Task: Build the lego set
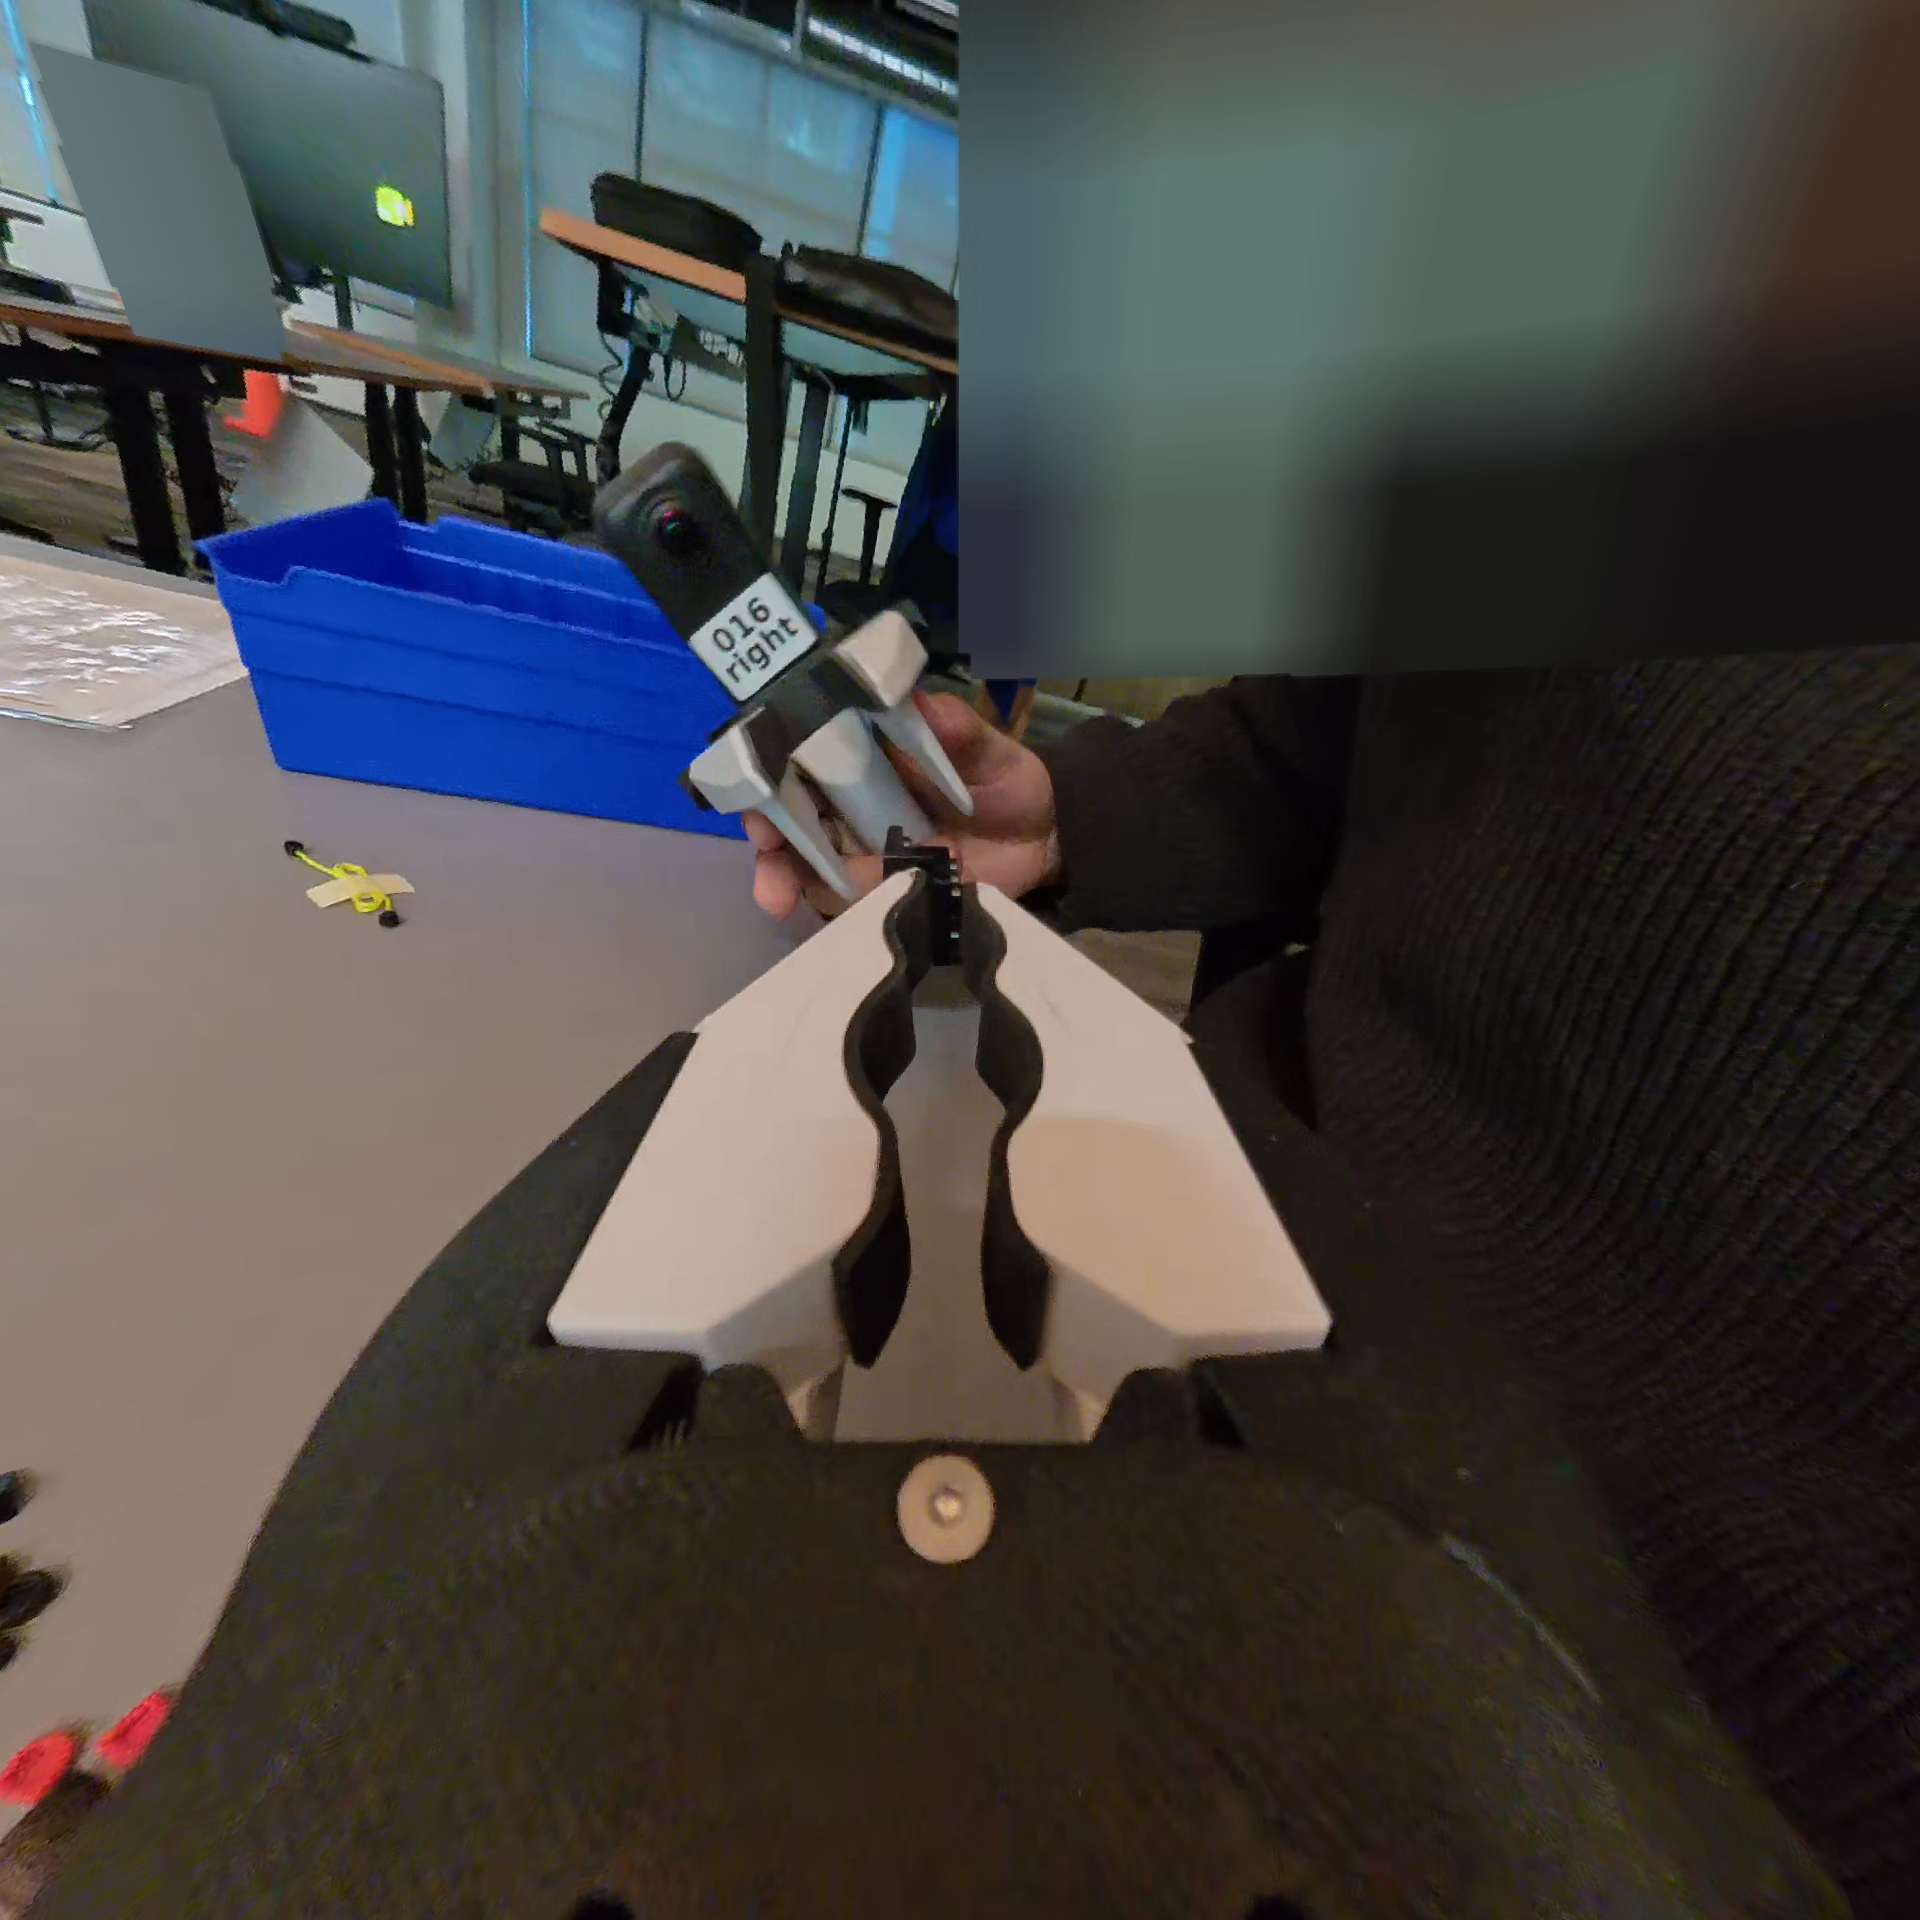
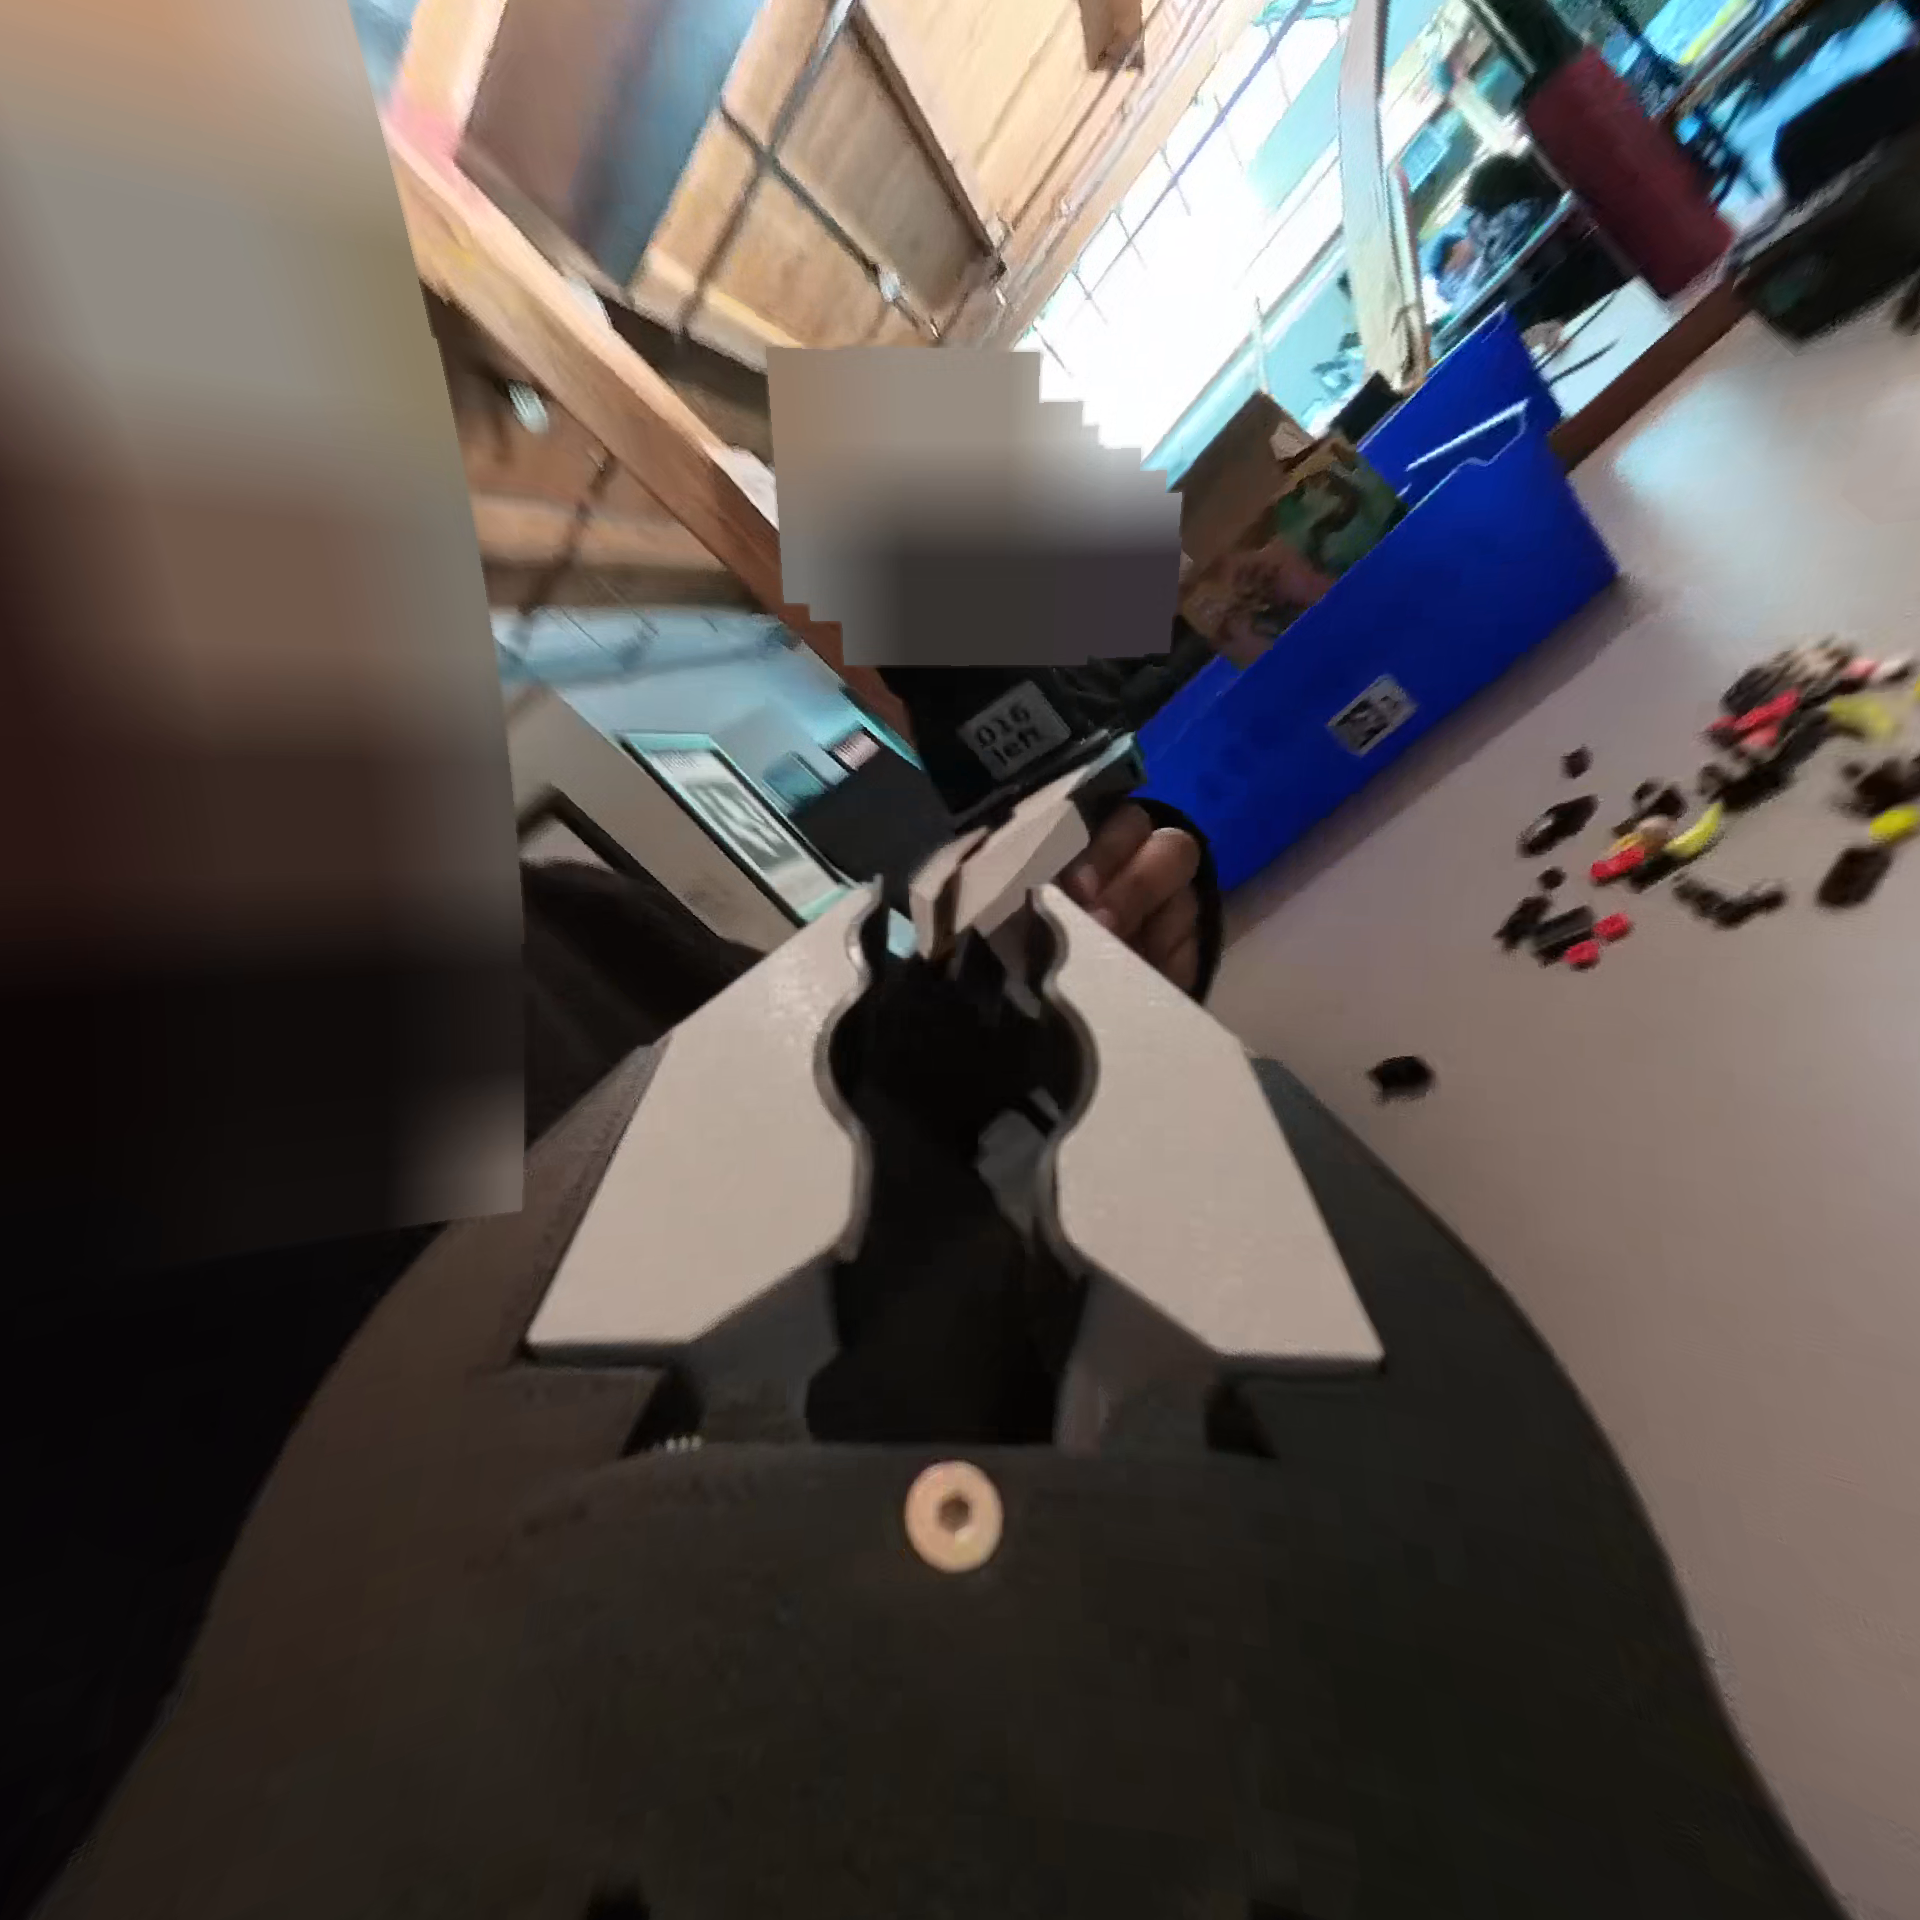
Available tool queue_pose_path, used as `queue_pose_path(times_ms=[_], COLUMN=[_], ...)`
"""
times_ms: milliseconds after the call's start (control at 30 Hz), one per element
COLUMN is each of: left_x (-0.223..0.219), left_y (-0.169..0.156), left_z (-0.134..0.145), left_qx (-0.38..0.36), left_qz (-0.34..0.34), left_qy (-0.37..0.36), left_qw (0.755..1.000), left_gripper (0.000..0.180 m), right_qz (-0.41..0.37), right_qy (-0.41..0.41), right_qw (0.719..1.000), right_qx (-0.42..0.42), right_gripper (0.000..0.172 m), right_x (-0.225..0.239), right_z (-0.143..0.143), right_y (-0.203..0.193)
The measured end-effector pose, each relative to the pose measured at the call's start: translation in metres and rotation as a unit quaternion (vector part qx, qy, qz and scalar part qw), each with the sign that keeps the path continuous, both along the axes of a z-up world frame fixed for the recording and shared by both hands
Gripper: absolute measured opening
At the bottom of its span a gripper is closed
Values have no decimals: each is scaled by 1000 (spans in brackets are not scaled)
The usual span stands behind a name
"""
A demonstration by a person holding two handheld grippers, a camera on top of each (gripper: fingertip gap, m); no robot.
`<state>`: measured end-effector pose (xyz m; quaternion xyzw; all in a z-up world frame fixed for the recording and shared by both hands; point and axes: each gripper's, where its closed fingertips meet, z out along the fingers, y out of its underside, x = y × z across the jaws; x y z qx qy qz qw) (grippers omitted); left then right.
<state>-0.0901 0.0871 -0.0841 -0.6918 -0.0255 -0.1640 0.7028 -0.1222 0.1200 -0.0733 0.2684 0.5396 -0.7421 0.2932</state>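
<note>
A: What has the left gripper got?

B: Its tips are pinched on a small black toothed piece. The piece stands upright between the pads and pokes out a little above them

A: And the right gripper?

B: Its fingers stand a narrow way apart, and I see nothing clamped between them. It is raised off the table and tilted, with its tips just beside the left one's tips. From its own camera the left tips sit right in front of its gap. That view is blurred and dark between the fingers, so I cannot tell whether anything touches

A: So where is the black piece?

B: In the air, in the left gripper's pinch, close in front of the person's dark sweater, and not in the right gripper

A: What else lies about?

B: A blue bin stands on the table behind the right gripper. A loose scatter of small black, red and yellow pieces lies on the table well apart from both grippers. A bit of yellow cord under tape lies near the bin. The hand holding the right gripper shows behind its fingers

A: Is anything joined to the black piece?

B: Nothing I can make out; it looks like a single piece
</note>
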Motion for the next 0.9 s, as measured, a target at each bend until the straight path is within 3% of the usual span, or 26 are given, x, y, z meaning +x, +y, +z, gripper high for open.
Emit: queue_pose_path(times_ms=[100, 233, 533, 900], left_x=[-3, -2, 5, 8], left_y=[-4, -5, -2, -1], left_z=[7, 10, 11, 11], left_qx=[23, 33, 34, 36], left_qz=[-2, -8, -22, -32], left_qy=[-20, -28, -31, -37], left_qw=[1000, 999, 999, 998], left_gripper=[1, 0, 1, 1], right_qz=[-29, -55, -23, -18], right_qy=[102, 170, 159, 191], right_qw=[991, 977, 983, 975], right_qx=[80, 115, 87, 113], right_gripper=[40, 30, 20, 5], right_x=[8, 14, 24, 31], right_z=[-5, -4, -1, -6], right_y=[-12, -17, -22, -29])
